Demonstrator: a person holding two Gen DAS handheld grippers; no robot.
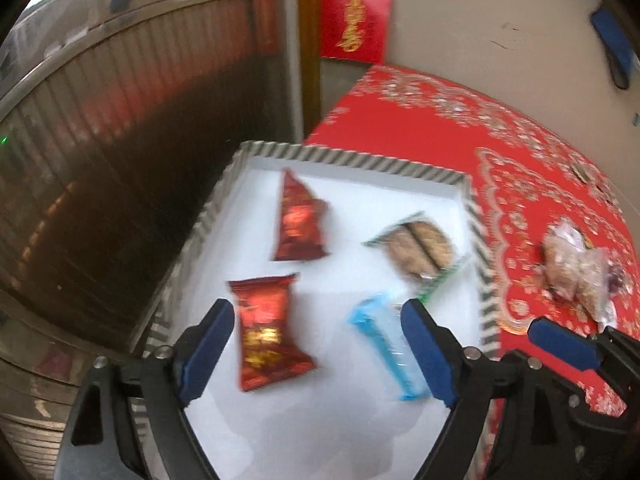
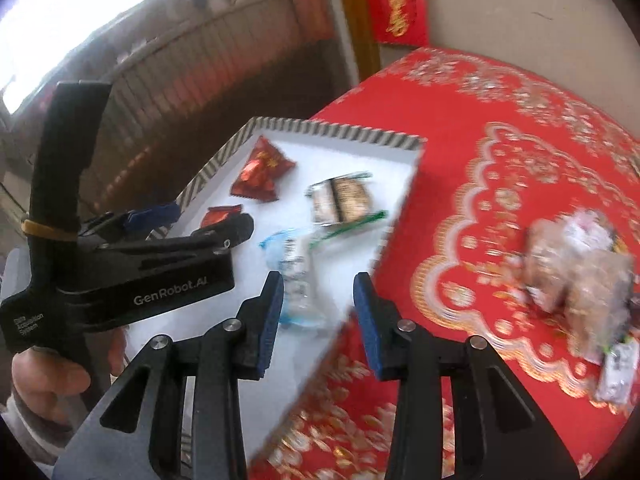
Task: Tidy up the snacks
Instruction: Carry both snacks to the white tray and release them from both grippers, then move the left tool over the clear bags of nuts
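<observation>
A white tray with a striped rim (image 1: 352, 160) holds two red packets (image 1: 268, 332) (image 1: 298, 220), a clear packet of brown biscuits (image 1: 416, 248) and a light blue packet (image 1: 388, 352). My left gripper (image 1: 318, 348) hovers above the tray's near part, open wide; the nearer red packet lies under the gap, untouched. A pile of clear-wrapped snacks (image 2: 576, 272) sits on the red tablecloth (image 2: 460, 160) to the right. My right gripper (image 2: 320, 320) hangs over the tray's right edge (image 2: 400, 200), jaws apart with nothing between them. The blue packet (image 2: 292, 272) lies just beyond its left finger.
The tray sits at the table's left edge, with a ribbed brown radiator cover (image 1: 120, 140) beyond the drop. A red envelope (image 1: 354, 20) hangs on the wall behind. A hand (image 2: 48, 376) grips the left tool's handle. A small white packet (image 2: 616, 368) lies beside the pile.
</observation>
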